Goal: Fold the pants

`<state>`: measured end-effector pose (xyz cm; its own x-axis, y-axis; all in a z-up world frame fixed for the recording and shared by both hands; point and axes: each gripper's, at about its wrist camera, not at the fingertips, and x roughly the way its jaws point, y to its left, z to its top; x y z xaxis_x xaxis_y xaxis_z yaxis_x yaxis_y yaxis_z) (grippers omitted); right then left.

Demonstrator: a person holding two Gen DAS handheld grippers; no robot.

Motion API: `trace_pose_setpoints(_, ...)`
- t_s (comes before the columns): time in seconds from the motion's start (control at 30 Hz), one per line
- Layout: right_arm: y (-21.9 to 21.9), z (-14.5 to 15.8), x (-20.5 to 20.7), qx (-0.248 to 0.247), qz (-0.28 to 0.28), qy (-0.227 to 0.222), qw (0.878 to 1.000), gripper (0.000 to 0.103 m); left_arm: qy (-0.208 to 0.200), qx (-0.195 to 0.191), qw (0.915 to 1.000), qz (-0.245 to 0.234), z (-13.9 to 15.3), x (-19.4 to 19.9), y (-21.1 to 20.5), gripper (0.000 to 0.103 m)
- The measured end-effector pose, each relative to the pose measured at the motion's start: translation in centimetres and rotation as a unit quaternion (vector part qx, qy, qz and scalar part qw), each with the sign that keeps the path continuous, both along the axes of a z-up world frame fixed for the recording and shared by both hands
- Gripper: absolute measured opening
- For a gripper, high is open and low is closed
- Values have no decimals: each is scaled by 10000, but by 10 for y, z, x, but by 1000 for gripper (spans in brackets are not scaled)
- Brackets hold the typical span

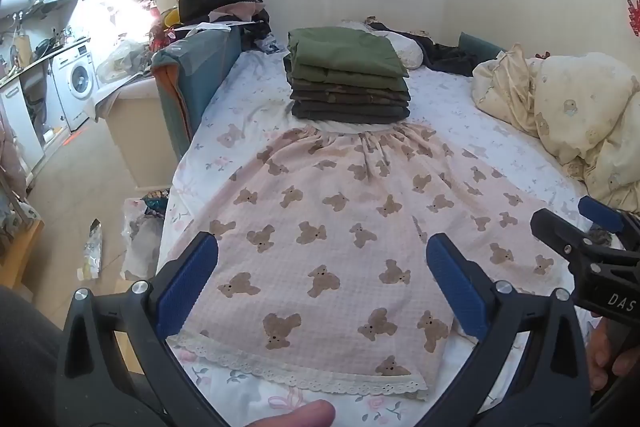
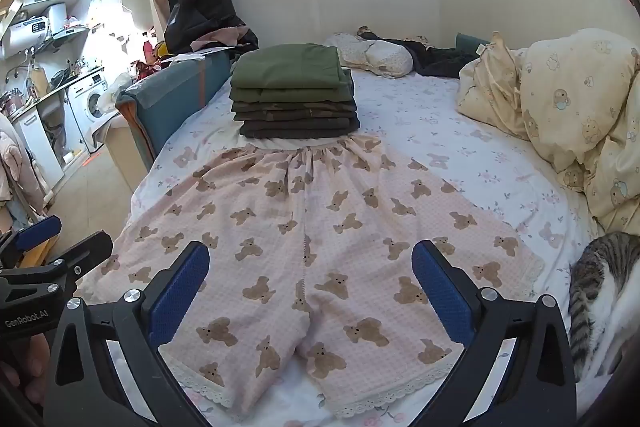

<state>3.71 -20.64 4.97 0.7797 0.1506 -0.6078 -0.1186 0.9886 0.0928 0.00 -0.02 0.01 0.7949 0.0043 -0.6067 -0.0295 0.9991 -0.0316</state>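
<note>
Pale pink pants (image 1: 328, 227) with a brown teddy-bear print and lace hems lie flat on the bed, waistband far, legs toward me; they also show in the right wrist view (image 2: 320, 239). My left gripper (image 1: 322, 287) is open and empty, hovering over the left leg near its hem. My right gripper (image 2: 310, 291) is open and empty above the crotch and lower legs. The right gripper also shows at the right edge of the left wrist view (image 1: 580, 231), the left gripper at the left edge of the right wrist view (image 2: 56, 239).
A stack of folded green and dark clothes (image 1: 348, 83) (image 2: 296, 95) sits just beyond the waistband. A cream duvet (image 2: 568, 107) is bunched at the right. A tabby cat (image 2: 604, 291) lies at the bed's right edge. A teal headboard (image 1: 192, 83) and the floor are on the left.
</note>
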Motion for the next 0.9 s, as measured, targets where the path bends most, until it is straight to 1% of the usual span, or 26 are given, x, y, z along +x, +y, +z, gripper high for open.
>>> trace_pose_setpoints(0.7,1,-1,-1,-8,-2,-3,10000,103,19,-28,10000,5,0,0,0,103)
trace_pose_setpoints(0.73,1,-1,-1,-7,-7,-3,10000,103,12,-24,10000,11,0,-1,6,103)
trace_pose_setpoints(0.9,1,-1,-1,-14,-7,-2,10000,103,11,-34,10000,7,0,-2,8,103)
